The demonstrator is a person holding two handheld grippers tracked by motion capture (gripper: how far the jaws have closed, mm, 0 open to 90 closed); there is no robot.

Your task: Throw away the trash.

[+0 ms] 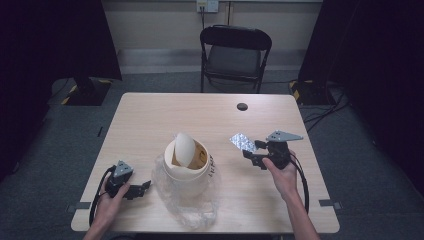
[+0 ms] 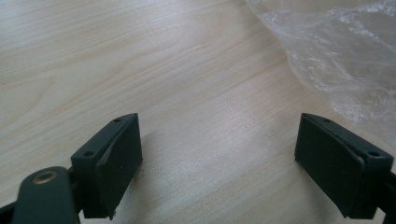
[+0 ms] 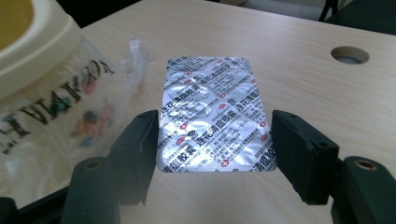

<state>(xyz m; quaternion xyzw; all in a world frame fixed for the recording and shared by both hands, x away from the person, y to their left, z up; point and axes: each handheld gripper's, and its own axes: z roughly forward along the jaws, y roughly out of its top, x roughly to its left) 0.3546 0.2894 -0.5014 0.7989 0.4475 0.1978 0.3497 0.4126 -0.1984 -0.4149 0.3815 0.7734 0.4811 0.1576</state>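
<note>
The right gripper (image 3: 212, 144) is pinching a foil blister pack (image 3: 212, 116) by its long edges, lifting it beside the bag-lined bin (image 1: 186, 162) — light, thin, slick, likely bending under squeeze. The left gripper (image 2: 219, 158) is resting, jaws spread, on the table (image 2: 93, 56).

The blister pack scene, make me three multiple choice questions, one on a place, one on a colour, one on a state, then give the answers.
1. The blister pack sits where?
A. between the right gripper pads
B. inside the bin
C. on the chair

2. The small bin is what colour?
A. red
B. cream
C. blue

3. The left gripper is:
A. open, holding nothing
B. clamping the plastic bag
C. clamping the pack

Answers: 1 A, its edges meet both pads in the right gripper view. 2 B, pale cream body and lid. 3 A, bare table lies between its jaws.
</note>
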